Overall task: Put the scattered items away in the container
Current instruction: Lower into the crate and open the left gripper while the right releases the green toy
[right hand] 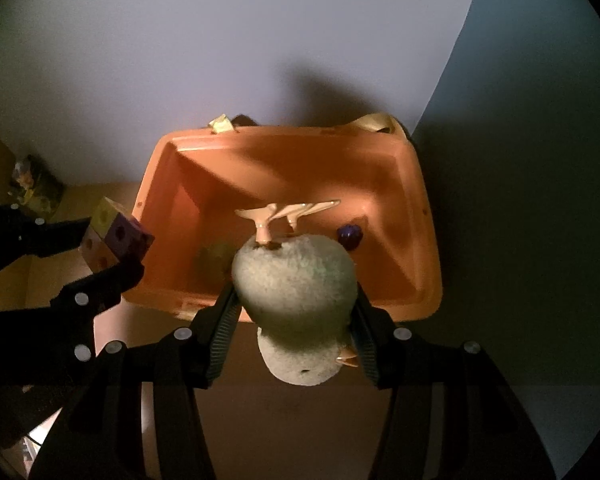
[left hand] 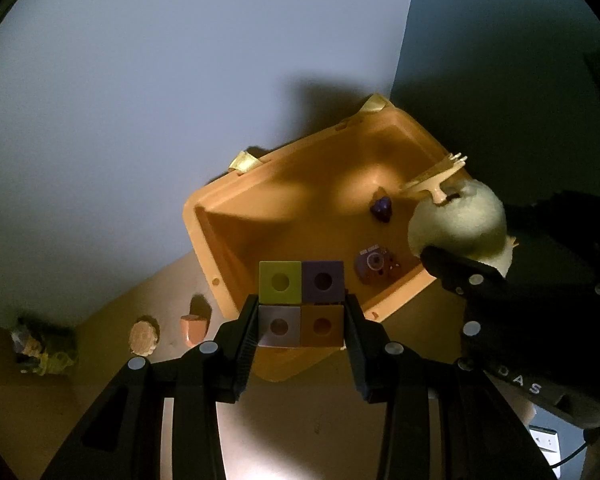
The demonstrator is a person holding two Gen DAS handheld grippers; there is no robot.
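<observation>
Blocks (four coloured cubes joined as one piece, each with a round hole) are clamped between the closed fingers of the left gripper, above the near rim of the orange bin. A fluffy toy bird is squeezed between the half-closed fingers of the right gripper, feet toward the bin just ahead of the fingertips. A purple toy camera and a small dark purple toy are seen inside the bin. Left of the left fingers, a brown cup and a round cookie are seen on the table.
</observation>
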